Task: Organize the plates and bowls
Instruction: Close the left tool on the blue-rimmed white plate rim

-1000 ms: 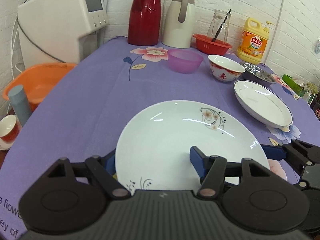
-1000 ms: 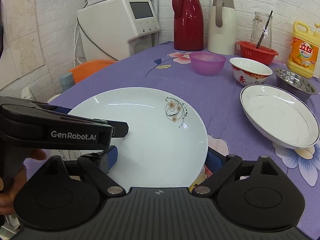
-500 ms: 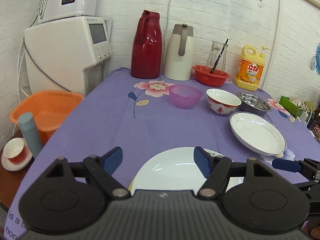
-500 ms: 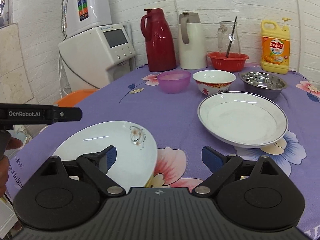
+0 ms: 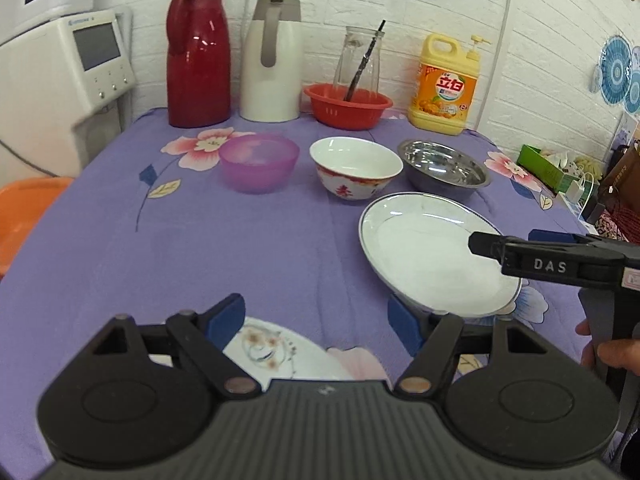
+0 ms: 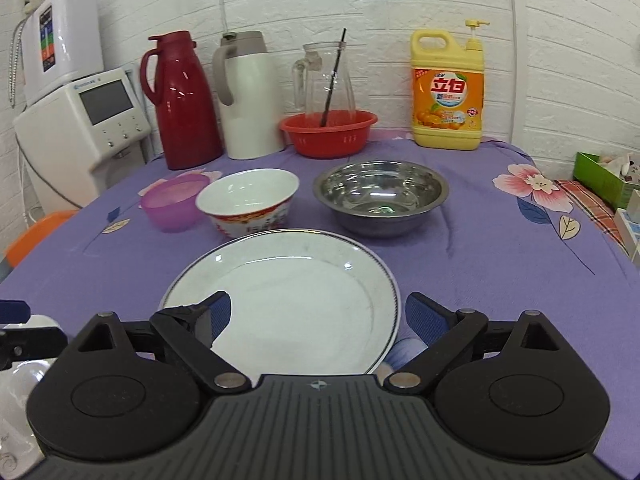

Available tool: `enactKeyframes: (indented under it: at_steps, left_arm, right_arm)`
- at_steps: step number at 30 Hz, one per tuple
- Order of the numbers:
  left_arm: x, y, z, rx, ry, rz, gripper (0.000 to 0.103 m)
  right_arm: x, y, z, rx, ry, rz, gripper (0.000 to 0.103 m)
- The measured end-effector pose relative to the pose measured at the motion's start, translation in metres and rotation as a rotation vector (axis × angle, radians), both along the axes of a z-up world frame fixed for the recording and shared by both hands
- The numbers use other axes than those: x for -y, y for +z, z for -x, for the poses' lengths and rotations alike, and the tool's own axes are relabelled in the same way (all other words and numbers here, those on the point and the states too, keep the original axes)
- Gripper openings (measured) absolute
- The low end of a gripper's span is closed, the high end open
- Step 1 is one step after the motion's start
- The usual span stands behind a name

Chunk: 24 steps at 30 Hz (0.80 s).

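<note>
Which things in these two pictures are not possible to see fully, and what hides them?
- Flower plate: left wrist view, near part hidden behind the left claw.
- Rimmed plate: right wrist view, near edge covered by the right claw.
- Right claw in the left wrist view: cut off by the right picture edge.
- Green box: contents too small.

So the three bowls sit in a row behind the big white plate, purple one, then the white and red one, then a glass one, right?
Not quite. The third bowl is shiny metal, not glass, as the right wrist view shows. The rest holds: the purple bowl and the white and red bowl sit in that row behind the big white plate.
</note>
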<state>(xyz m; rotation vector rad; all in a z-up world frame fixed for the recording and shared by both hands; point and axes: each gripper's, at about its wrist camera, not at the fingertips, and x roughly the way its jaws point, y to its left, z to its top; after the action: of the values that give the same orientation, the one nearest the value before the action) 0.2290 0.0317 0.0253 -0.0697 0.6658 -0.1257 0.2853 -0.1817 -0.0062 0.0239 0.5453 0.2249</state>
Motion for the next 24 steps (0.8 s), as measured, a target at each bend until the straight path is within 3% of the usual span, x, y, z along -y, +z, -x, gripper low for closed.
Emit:
enactKeyframes:
  at_steps: [10, 13, 19, 24]
  left_arm:
    - [0.048, 0.003, -0.039, -0.016, -0.069, -0.092, 0.071]
    - [0.056, 0.003, -0.049, -0.024, -0.086, -0.084, 0.071]
    - [0.065, -0.005, -0.086, -0.109, -0.124, -0.014, 0.071]
    - [0.070, -0.017, -0.109, -0.154, -0.098, -0.007, 0.071]
  right_arm:
    - [0.037, -0.019, -0.014, -0.026, -0.071, -0.111, 0.103]
    - [0.035, -0.015, -0.011, 0.003, -0.073, -0.093, 0.103]
    - [0.037, -0.027, -0.023, -0.082, -0.069, -0.117, 0.103]
    - [0.033, -0.032, -0.024, -0.096, -0.074, -0.087, 0.103]
